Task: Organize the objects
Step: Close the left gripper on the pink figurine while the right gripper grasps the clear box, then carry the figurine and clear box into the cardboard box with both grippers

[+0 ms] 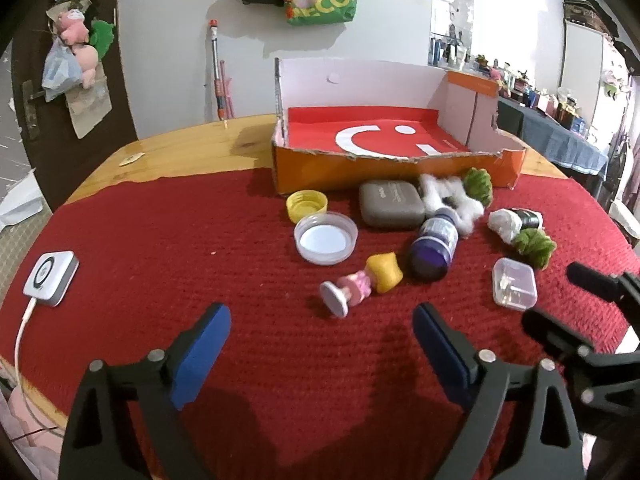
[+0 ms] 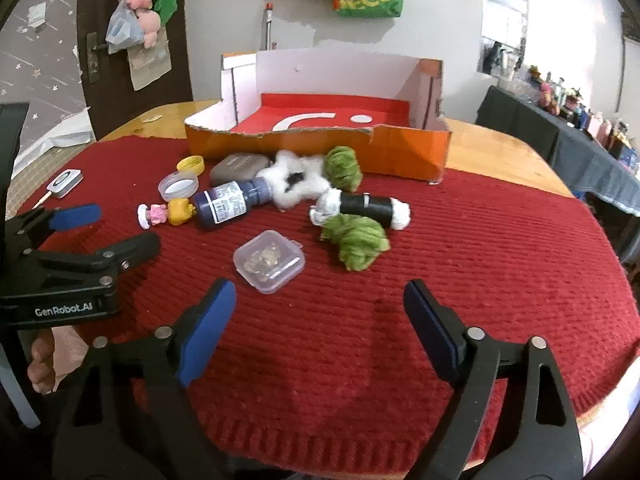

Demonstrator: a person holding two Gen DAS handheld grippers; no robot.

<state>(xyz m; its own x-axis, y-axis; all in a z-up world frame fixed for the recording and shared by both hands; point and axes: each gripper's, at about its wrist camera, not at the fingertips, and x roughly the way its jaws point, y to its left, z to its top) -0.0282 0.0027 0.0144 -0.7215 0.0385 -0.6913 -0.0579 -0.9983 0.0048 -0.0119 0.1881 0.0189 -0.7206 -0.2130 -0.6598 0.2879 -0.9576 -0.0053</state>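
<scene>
Nearest the worktop's (image 1: pixel 192 148) front edge I hold both tools angled down over the bare red cloth (image 2: pixel 460 248). The left tool (image 1: pixel 320 346) stands released, blue pads wide apart with nothing between them; the right tool (image 2: pixel 320 320) is likewise released and empty. Both hover short of the clutter, which I read as a starting stance: no item has yet been chosen.

Just beyond the right tool lies a small clear plastic case (image 2: pixel 269 261), the closest candidate for a first pick. Beyond the left tool a toy figure (image 1: pixel 360 282) lies on its side, its yellow head just beside the base of a toppled dark-blue bottle (image 1: pixel 434 246). Farther back sit a clear lid (image 1: pixel 325 238), a yellow cap (image 1: pixel 307 203) and a grey pouch (image 1: pixel 390 203). Toward the right edge, a green yarn tuft (image 2: pixel 354 242) lies against a black-and-white roll (image 2: pixel 366 206); a white fluffy piece (image 2: pixel 296 184) and a second green tuft (image 2: pixel 342 166) lie close to the box front.

At the far side stands the open orange box (image 1: pixel 512 160), its front wall torn low and its red floor holding nothing. I judge it the intended container, the low front letting items pass in easily. A white charger puck (image 1: pixel 50 272) lies apart near the left edge.
</scene>
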